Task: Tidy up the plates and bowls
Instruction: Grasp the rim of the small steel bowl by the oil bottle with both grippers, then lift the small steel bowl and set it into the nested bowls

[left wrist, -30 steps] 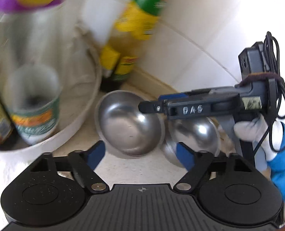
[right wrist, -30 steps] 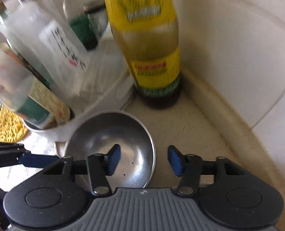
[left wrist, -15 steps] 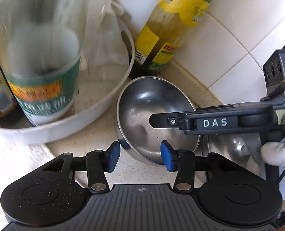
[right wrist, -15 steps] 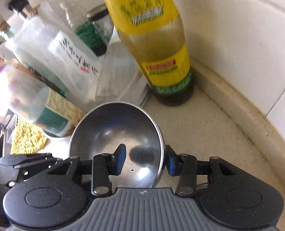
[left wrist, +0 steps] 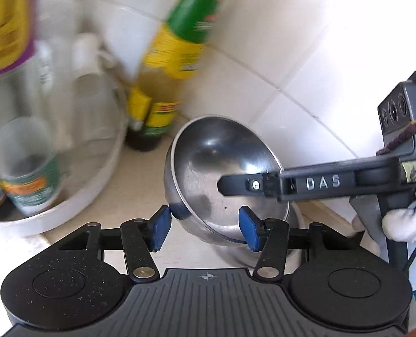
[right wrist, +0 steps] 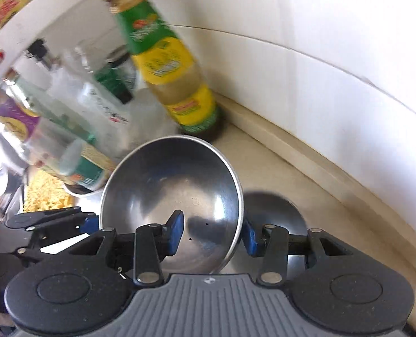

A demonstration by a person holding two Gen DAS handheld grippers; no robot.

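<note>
My right fingers (right wrist: pixel 212 231) clamped across the rim of a tilted steel bowl (right wrist: pixel 168 199) lifted off the surface (right wrist: pixel 278 174), my left fingers (left wrist: pixel 205 224) opening, straddling its near-left edge, second bowl (right wrist: pixel 272 207) below right.

Tilted steel bowl (right wrist: pixel 174 196) above second bowl (right wrist: pixel 272 210)

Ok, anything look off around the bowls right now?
The steel bowl is tipped steeply, its rim pinched in the right claw; the left claw straddles its lower edge, jaws opening. A second bowl sits upright beside it. Nothing looks spilled or damaged.
</note>
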